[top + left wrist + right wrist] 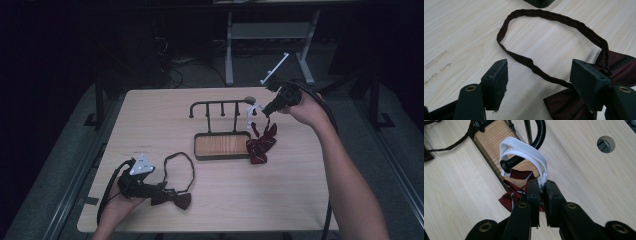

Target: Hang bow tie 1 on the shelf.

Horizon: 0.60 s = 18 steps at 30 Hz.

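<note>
While my right fingers [542, 187] clamp the white strap [524, 150] looped over the rack [537, 138] peg, my left fingers [539, 77] stand wide over the dark bow tie [571, 105] on the bench [461, 32].

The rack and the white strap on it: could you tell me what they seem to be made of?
Rack: probably black-painted metal rod, thin and smoothly bent, on a base with wood grain. White strap: woven fabric by its look, matte and ribbed, limp over the hook.

Bare table [300, 200] front right; black rack [220, 107] blocks centre, dark bow tie [172, 197] front left
</note>
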{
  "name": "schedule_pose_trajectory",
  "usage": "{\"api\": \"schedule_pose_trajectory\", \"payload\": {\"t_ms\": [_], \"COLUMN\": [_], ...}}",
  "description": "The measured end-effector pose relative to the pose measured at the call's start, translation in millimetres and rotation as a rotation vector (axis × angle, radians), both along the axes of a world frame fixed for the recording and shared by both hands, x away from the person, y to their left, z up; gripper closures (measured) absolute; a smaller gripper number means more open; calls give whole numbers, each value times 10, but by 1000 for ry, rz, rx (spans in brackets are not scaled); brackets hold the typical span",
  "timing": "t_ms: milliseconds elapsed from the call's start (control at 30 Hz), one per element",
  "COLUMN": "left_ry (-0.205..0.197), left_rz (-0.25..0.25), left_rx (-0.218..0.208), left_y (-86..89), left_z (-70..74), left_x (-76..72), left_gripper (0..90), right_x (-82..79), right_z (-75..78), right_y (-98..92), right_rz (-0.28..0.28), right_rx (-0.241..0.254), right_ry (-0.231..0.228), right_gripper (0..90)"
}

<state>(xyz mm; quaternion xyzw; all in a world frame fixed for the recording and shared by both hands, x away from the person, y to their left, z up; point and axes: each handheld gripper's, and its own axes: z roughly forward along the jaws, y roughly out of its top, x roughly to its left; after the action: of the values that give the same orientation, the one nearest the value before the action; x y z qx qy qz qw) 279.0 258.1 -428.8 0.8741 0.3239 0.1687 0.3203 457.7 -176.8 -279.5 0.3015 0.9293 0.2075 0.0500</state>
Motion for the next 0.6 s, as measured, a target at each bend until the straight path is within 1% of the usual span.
{"api": "schedule_pose_trajectory", "payload": {"t_ms": [200, 333, 400, 533, 600], "left_ry": [2, 1, 3, 4, 3], "left_rz": [5, 9, 8, 7, 4], "left_rx": [1, -4, 2, 4, 6], "left_y": [19, 21, 24, 17, 13], "left_z": [0, -5, 2, 0, -4], "left_x": [-11, -23, -29, -34, -33], "left_gripper": [313, 313, 313, 313, 313], "right_x": [22, 24, 15, -26, -48], "right_z": [-16, -40, -55, -89, -107], "right_y": [9, 14, 15, -2, -15], "right_rz": [-1, 7, 13, 25, 28], "right_rx": [1, 8, 15, 26, 31], "right_ry": [-3, -2, 5, 0, 7], "right_gripper": [820, 788, 767, 758, 743]}}
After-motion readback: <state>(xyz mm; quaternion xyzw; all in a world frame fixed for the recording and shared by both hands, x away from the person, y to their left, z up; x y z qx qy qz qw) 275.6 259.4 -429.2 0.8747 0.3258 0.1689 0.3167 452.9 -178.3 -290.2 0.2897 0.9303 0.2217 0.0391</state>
